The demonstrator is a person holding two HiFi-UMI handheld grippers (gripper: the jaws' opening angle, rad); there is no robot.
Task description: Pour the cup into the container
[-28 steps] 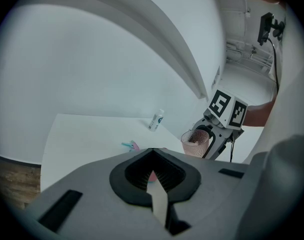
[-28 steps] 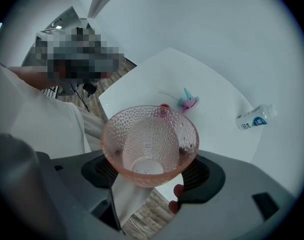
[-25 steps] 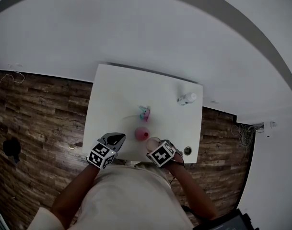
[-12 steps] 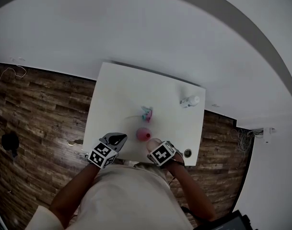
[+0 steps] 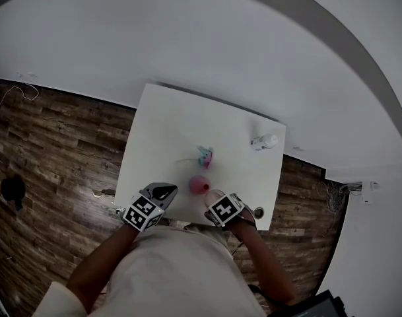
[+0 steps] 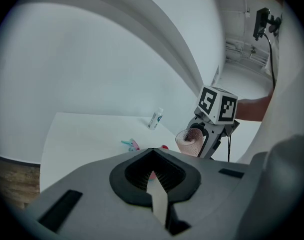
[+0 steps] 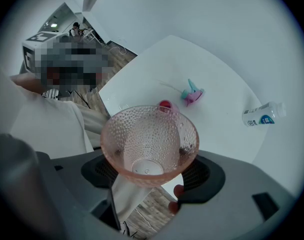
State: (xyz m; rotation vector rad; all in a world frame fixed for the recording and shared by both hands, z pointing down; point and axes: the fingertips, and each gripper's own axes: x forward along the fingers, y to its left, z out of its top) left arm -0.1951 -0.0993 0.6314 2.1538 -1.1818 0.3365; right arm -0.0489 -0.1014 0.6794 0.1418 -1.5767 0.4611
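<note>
The pink dimpled cup [image 7: 149, 139] is clamped in the right gripper's [image 5: 215, 197] jaws, held just beside the pink container [image 5: 199, 184] at the worktop's [image 5: 161, 144] near edge. The left gripper's [image 6: 152, 176] jaws are seen closed together, empty.

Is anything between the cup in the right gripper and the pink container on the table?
Nothing visible does. The translucent pink dimpled cup in the right gripper is just short of the small round pink container; the pink-and-teal toy and white bottle lie beyond it.
</note>
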